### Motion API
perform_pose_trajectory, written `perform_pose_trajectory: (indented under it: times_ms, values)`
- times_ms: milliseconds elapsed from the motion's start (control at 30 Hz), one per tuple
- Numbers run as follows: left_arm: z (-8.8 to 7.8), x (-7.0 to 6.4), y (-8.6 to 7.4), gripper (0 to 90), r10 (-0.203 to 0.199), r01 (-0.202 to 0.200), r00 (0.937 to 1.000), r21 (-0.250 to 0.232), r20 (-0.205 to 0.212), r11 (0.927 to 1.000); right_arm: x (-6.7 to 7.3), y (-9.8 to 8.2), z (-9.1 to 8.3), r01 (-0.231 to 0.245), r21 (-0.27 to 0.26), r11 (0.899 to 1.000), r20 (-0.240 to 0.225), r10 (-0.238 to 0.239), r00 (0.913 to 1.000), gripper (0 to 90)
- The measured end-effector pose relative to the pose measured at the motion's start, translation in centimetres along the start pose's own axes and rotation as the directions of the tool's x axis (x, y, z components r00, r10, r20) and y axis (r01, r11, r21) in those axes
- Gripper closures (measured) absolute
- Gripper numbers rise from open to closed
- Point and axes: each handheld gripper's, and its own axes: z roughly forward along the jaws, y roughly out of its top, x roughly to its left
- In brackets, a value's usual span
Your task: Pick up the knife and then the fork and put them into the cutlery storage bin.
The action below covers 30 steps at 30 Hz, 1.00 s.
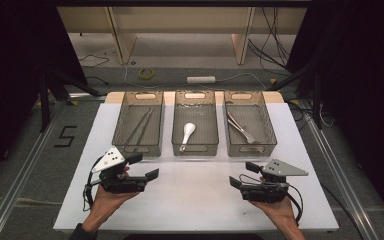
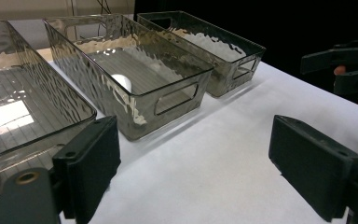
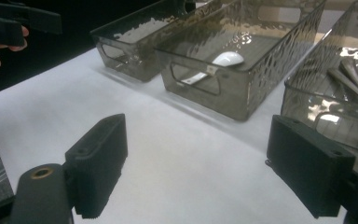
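Both the left gripper (image 1: 147,167) and the right gripper (image 1: 244,174) hang released and empty, while ahead of them 3 bins (image 1: 195,150) already hold sorted cutlery, suggesting the job is finished or unstarted.

Before us the white table surface (image 1: 195,195) lies bare between our two hand-held black grippers, left (image 1: 145,166) and right (image 1: 243,175), both with jaws parted, so we could pass freely there. Farther ahead, three smoky translucent plastic bins stand side by side in a row: left bin (image 1: 125,145), middle bin (image 1: 195,149), right bin (image 1: 267,142). Only narrow gaps separate them, and their walls block low passage.
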Motion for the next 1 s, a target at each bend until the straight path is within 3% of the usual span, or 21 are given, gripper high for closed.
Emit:
perform_pose_trajectory:
  times_ms: [233,1000]
  values:
    - [-0.11,0.03,-0.03,15.9,-0.001,0.001,1.0,-0.002,0.0,1.0,0.5,-0.46,-0.16,0.009,0.017,1.0,0.008,-0.01,0.9999,19.8]
    - [-0.02,-0.02,0.0,15.9,0.005,-0.005,1.0,0.001,0.005,1.0,0.27,-0.44,-0.28,0.023,0.017,1.0,0.037,-0.024,0.999,19.7]
